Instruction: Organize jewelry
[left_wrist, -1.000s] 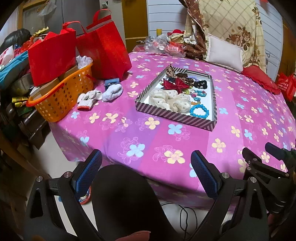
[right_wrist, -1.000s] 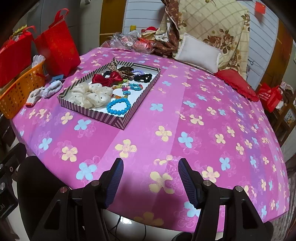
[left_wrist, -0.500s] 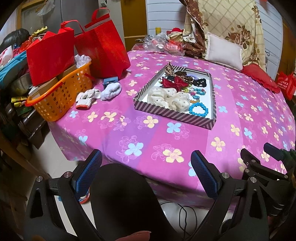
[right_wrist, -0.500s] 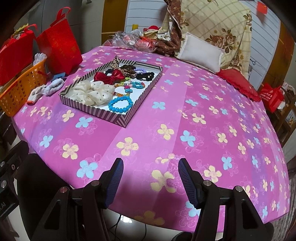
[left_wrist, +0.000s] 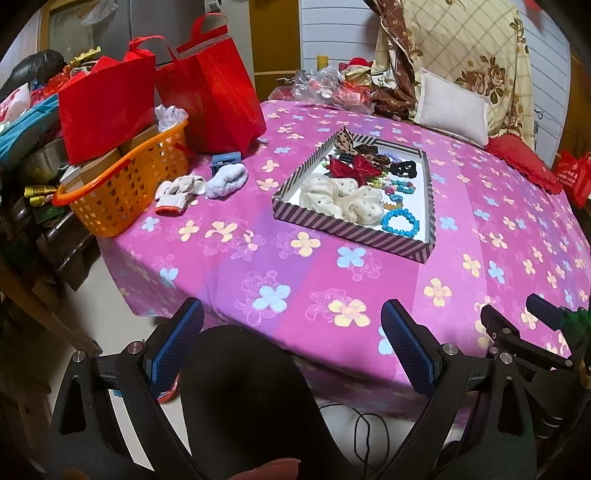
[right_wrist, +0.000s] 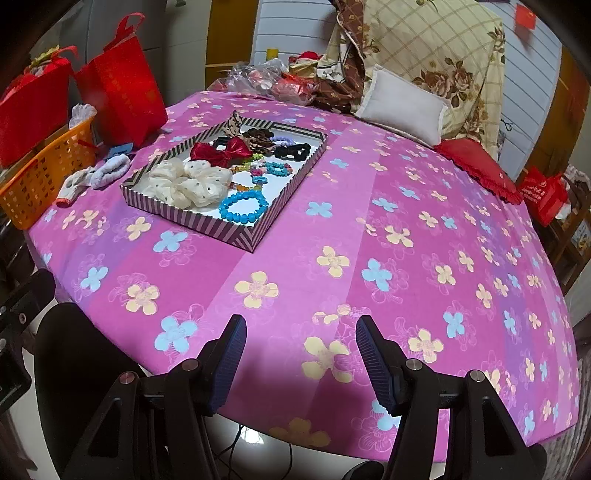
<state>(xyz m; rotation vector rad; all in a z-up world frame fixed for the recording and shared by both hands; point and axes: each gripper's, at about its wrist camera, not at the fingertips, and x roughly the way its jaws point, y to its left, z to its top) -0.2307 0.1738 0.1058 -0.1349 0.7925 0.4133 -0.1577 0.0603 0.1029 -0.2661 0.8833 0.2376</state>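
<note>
Both grippers, left (left_wrist: 291, 336) and right (right_wrist: 301, 350), hover spread and empty at the near table edge. Farther off, the tray (right_wrist: 192, 216) holds a light, slippery bead bracelet (right_wrist: 242, 206), best pinched across its band, and soft scrunchies (right_wrist: 188, 182).

Lived-in home, cluttered room.
Round table under pink floral cloth (right_wrist: 369, 229); red gift bags (left_wrist: 207, 85), orange basket (left_wrist: 125, 192), cushion (right_wrist: 402, 107) and draped quilt (right_wrist: 436, 48) behind (ordinary household clutter).

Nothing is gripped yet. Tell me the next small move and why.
Probably bring the right gripper forward toward the tray. Both grippers hang open and empty at the table's near edge, and the blue bracelet lies nearest inside the tray.
</note>
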